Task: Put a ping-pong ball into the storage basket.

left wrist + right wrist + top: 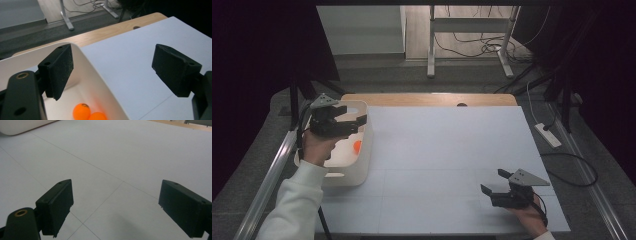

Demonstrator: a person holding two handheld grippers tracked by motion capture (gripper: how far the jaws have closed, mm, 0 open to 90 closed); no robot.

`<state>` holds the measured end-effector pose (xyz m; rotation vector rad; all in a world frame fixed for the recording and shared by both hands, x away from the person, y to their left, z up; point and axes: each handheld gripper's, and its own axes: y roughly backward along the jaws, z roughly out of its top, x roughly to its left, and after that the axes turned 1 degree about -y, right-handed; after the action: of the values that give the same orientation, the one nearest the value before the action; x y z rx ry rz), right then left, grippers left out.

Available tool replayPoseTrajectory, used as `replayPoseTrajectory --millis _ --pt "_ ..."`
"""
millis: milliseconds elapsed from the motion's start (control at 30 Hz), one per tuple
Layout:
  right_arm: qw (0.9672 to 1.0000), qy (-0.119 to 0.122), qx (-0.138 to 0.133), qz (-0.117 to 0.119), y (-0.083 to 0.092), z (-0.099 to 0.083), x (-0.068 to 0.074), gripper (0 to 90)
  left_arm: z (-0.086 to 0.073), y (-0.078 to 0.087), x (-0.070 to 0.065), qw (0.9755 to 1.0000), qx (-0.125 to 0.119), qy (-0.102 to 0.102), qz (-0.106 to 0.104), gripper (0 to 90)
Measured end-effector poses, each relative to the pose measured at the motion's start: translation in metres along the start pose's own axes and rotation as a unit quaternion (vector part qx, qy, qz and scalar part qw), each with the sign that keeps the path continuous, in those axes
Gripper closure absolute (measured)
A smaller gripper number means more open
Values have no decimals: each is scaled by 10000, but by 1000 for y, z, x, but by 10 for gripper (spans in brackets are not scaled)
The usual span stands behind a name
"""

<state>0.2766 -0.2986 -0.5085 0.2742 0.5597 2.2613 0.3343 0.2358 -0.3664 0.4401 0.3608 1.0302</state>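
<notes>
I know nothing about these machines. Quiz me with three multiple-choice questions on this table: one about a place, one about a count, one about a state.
1. Where are the orange balls?
A) in the white bin
B) on the sheet
C) between the right tongs

2. How many orange balls does the left gripper view show?
A) none
B) two
C) five

3. How are the left tongs?
A) shut on a ball
B) shut, empty
C) open, empty

Answers:
1 A, they lie on the bin's floor.
2 B, two sit side by side.
3 C, the jaws stand wide apart over the bin's rim with nothing gripped.
</notes>
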Motion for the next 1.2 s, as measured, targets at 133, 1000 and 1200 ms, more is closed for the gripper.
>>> replayPoseTrajectory --millis 133,1000,1200 --pt "10000 4 1 5 0 0 0 123 -1 -3 -10 9998 3 -84 -156 181" --pt "10000 19 -4 18 0 0 0 125 -19 -14 -78 9905 -165 -474 -1278 182" --pt "10000 12 -15 14 0 0 0 125 -32 -18 -97 9871 -168 -636 -1462 183"
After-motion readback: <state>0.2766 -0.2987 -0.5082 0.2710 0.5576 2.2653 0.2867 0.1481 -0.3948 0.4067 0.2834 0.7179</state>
